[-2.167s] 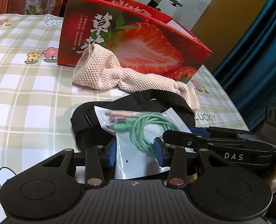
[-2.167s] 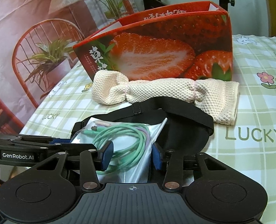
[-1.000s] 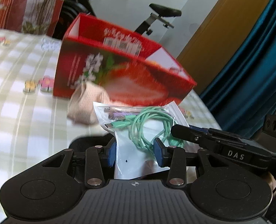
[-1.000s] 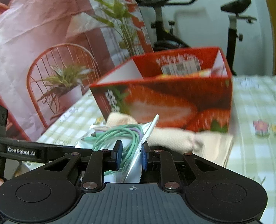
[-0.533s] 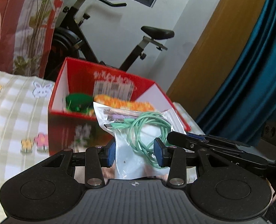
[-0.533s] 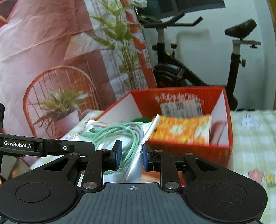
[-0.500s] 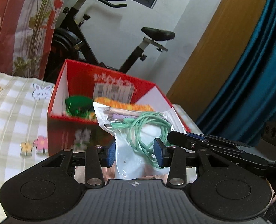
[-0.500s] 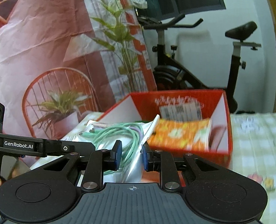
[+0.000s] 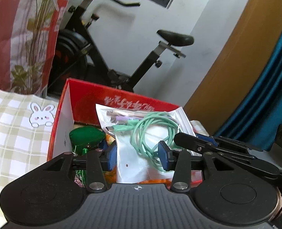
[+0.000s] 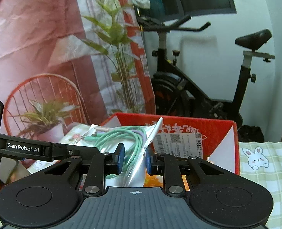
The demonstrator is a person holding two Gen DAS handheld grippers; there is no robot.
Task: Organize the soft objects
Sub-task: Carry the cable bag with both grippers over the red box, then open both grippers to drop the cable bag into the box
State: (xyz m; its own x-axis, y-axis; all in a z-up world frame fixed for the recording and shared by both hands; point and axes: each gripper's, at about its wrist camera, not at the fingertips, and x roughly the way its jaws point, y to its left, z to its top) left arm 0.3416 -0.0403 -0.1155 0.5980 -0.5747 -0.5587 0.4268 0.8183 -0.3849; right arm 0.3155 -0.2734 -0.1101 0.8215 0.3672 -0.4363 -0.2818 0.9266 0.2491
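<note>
clear cable bag (image 9: 141,143) hangs pinched by the narrow right claw (image 10: 134,158) and the left claw (image 9: 138,157), whose jaws are opening.

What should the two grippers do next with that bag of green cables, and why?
Probably lower the cable bag a little into the red box before letting go. Both the left gripper and right gripper grip it, and it hangs above the open box, where a green soft toy already lies. Its lower edge is hidden.
</note>
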